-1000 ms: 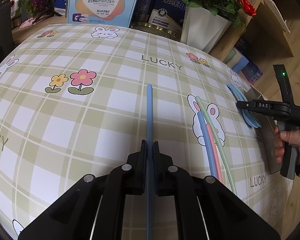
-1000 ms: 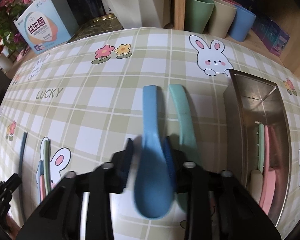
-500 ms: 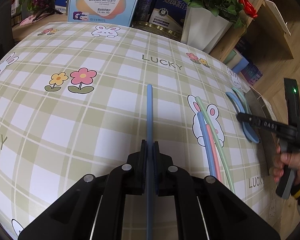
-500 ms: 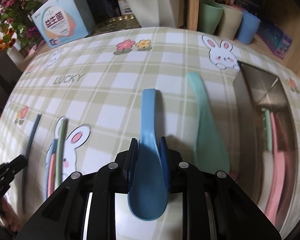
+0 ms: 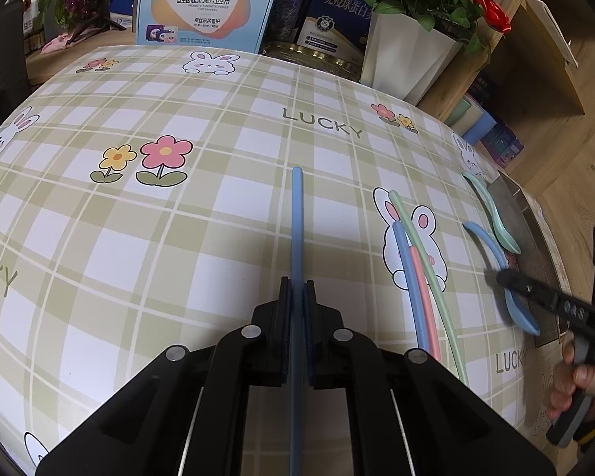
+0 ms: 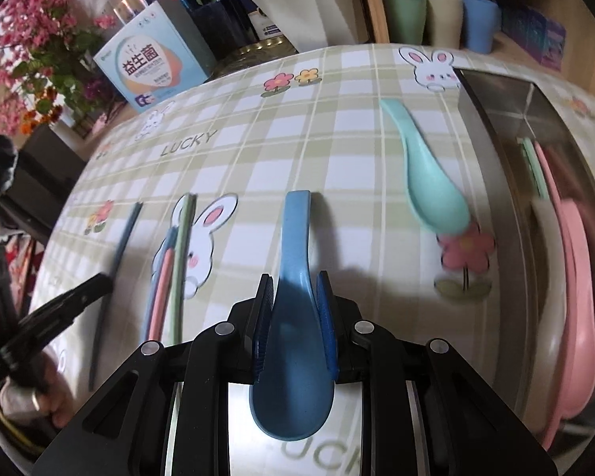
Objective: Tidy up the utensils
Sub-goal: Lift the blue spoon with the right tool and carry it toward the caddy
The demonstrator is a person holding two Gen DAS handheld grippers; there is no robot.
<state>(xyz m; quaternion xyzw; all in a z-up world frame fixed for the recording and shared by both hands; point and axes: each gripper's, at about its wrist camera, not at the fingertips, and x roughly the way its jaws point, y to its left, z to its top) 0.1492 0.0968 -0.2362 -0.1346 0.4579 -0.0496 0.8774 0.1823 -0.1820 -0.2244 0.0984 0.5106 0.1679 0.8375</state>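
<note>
My left gripper (image 5: 296, 289) is shut on a blue chopstick (image 5: 297, 214) that points away over the checked tablecloth. My right gripper (image 6: 295, 285) is shut on the bowl of a blue spoon (image 6: 293, 273) and holds it above the cloth; it also shows in the left wrist view (image 5: 491, 250). A mint green spoon (image 6: 428, 174) lies on the cloth beside the steel tray (image 6: 491, 119). Blue, pink and green chopsticks (image 5: 416, 273) lie together on a rabbit print. The tray holds pink spoons (image 6: 574, 277), a white spoon and a green utensil.
A white flower pot (image 5: 404, 55) and printed boxes (image 5: 202, 4) stand along the table's far edge. Green, beige and blue cups (image 6: 440, 16) stand behind the tray. The tablecloth (image 5: 178, 238) to the left bears only prints.
My right gripper has lifted the blue spoon away from the green spoon and carried it left and back. My left gripper has held still with the blue chopstick.
</note>
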